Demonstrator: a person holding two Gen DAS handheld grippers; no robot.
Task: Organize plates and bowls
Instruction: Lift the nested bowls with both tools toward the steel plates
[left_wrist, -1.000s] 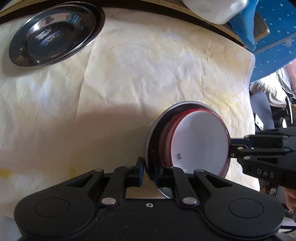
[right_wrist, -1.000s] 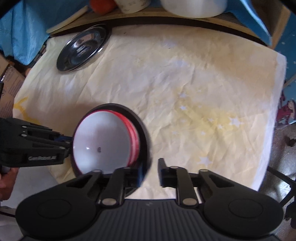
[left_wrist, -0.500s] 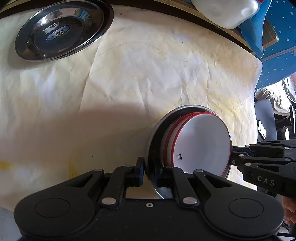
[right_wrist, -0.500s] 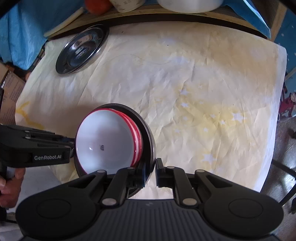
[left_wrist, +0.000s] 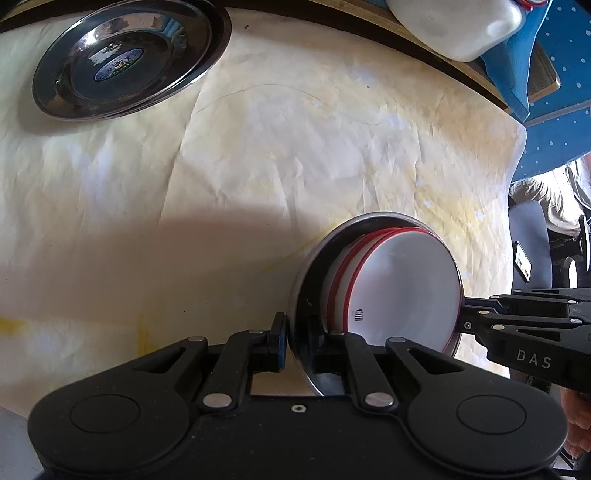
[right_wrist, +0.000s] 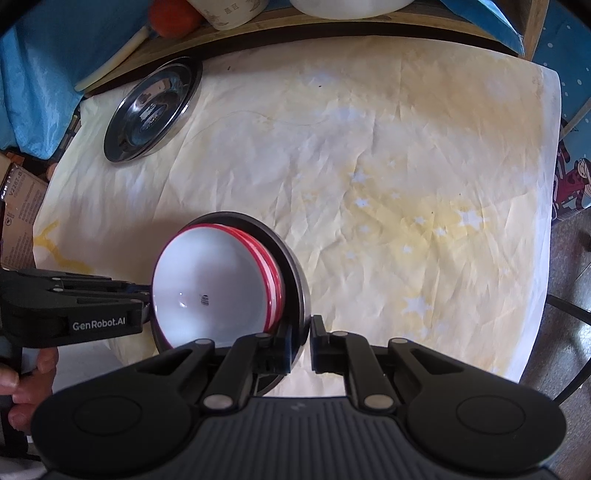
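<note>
Nearby, steel plates (left_wrist: 129, 59), white jug (left_wrist: 458, 26).

Stack of bowls (left_wrist: 399, 295) sits inside a steel plate (left_wrist: 306, 295), at near edge of the cloth-covered table (left_wrist: 258, 177). Left gripper (left_wrist: 297, 341) pinches the plate rim from one side, right gripper (right_wrist: 301, 341) pinches the rim from the opposite side; bowls lie between the two. In the right wrist view the left gripper comes in from the left, touching the bowl side of the stack. A second steel plate (right_wrist: 153, 110) lies at the far left corner of the table, well apart. Behind the table edge: a white container (left_wrist: 458, 26), a cup (right_wrist: 236, 13), a round fruit (right_wrist: 173, 16). Cardboard box (right_wrist: 20, 206) off the table's left side.
</note>
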